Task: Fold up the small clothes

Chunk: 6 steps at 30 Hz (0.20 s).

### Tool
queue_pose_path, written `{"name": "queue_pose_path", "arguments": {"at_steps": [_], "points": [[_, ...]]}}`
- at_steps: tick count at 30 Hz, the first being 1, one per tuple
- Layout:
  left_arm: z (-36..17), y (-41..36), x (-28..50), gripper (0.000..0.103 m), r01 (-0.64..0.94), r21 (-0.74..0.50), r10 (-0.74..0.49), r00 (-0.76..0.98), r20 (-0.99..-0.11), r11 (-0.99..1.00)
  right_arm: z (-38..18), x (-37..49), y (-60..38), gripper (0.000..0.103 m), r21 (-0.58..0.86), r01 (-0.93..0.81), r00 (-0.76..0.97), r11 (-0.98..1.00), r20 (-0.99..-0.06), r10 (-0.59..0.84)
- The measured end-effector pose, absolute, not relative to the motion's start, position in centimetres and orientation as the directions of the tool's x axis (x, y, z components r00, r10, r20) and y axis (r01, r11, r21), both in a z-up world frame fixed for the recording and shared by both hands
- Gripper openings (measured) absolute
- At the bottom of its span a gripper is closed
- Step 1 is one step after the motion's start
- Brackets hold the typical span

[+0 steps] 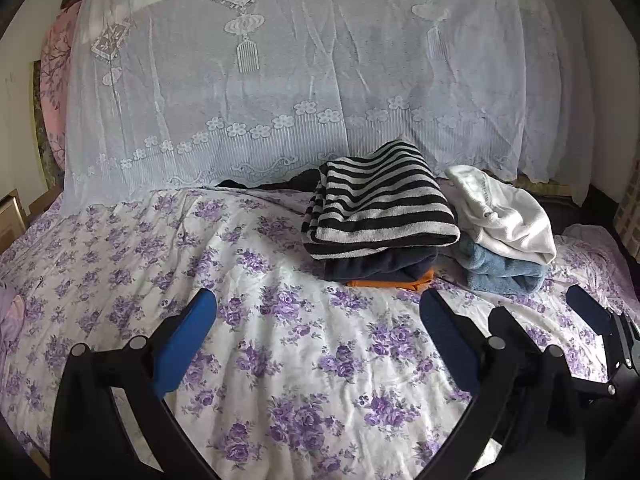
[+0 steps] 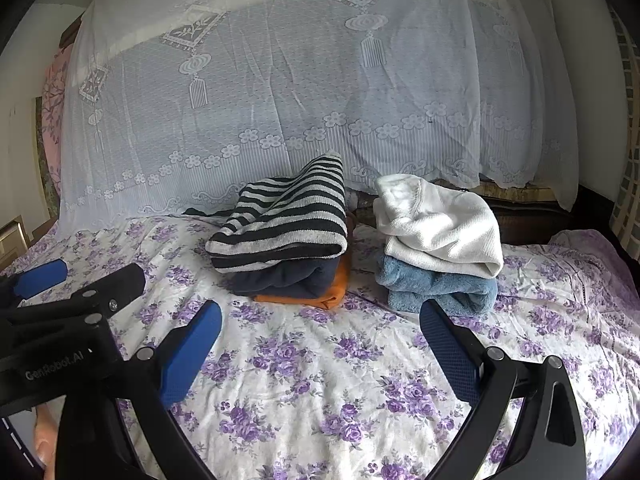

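The bottom layers of the 2 folded stacks are mostly hidden: only a thin edge of the orange garment [image 2: 326, 294] shows under the left pile, and a dark cloth [image 1: 280, 185] behind that pile is too covered to identify. The bed's far side disappears behind a sheer white lace curtain [image 1: 280, 80] with woven flowers and tassel motifs.

The left pile is topped by a black-and-white striped knit garment [image 2: 288, 224], folded with a rounded front edge, lying on a dark navy fleece piece [image 2: 288, 280]. Just beside it to the right, not clearly touching, a rumpled white ribbed knit garment [image 2: 436, 224] sits on a fluffy light-blue folded garment [image 2: 440, 290]. Both piles rest on the wrinkled white bed sheet printed with purple roses [image 2: 320, 380].

The left gripper [image 1: 318, 340] hovers over bare sheet, its blue-padded fingers [image 1: 188, 340] spread wide and holding nothing. The right gripper [image 2: 320, 352] is likewise spread and empty, near the front of the piles. The left gripper's edge is cut off at the right wrist view's left side, and part of a hand [image 2: 44, 436] shows there.
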State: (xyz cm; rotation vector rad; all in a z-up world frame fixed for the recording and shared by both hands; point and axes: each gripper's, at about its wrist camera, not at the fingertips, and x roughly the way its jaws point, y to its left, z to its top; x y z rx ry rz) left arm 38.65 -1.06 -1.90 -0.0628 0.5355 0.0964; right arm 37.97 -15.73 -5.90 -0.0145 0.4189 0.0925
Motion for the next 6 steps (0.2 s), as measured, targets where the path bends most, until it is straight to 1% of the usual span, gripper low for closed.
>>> {"name": "queue_pose_path", "arguments": {"at_steps": [6], "points": [[-1.92,-1.09,38.66,0.099,-0.108,-0.036,0.074,0.854,-0.514,0.993,-5.86,37.97,-15.75,0.100,0.005,-0.092,0.910,0.996,-0.406,0.087]]}}
